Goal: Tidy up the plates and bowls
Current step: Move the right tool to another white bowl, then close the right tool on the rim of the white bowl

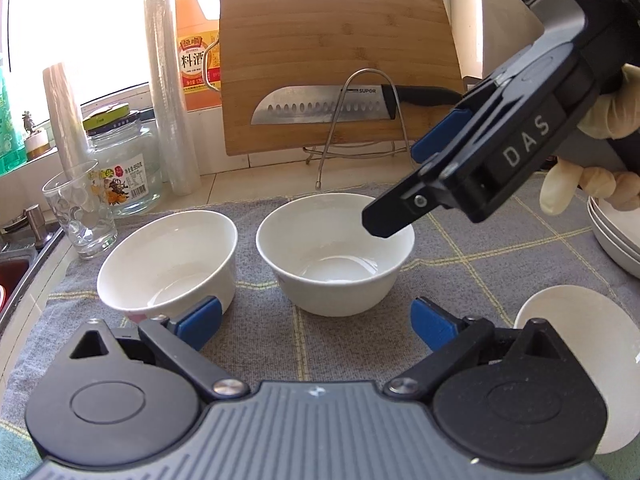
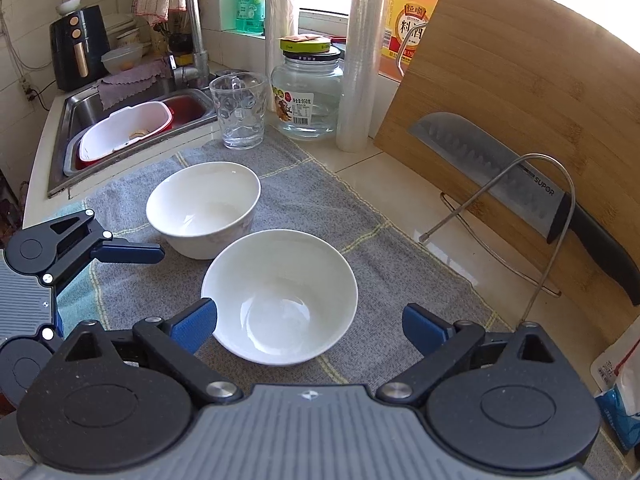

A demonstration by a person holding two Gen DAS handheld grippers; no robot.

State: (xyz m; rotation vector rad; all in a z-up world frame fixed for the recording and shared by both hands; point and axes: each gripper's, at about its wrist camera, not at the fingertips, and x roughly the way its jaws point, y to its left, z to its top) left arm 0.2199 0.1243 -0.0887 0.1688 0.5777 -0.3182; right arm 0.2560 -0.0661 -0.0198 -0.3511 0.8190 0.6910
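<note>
Two white bowls stand upright on a grey checked cloth (image 1: 480,240). In the left wrist view the left bowl (image 1: 168,260) and the right bowl (image 1: 336,252) sit ahead of my open, empty left gripper (image 1: 316,326). A third white dish (image 1: 600,344) lies at the right, and stacked white plates (image 1: 612,232) at the far right edge. My right gripper (image 1: 400,184) hangs open over the right bowl's far rim. In the right wrist view my right gripper (image 2: 310,328) is open around the near bowl (image 2: 280,296); the far bowl (image 2: 204,208) stands behind it. The left gripper (image 2: 132,252) shows at the left.
A bamboo cutting board (image 1: 336,68) with a knife (image 1: 320,108) leans on a wire rack at the back. A glass (image 1: 80,212), a jar (image 1: 124,168), film rolls (image 1: 170,92) and a cooking wine bottle (image 1: 196,40) stand behind. A sink (image 2: 132,124) holds a red and white tub.
</note>
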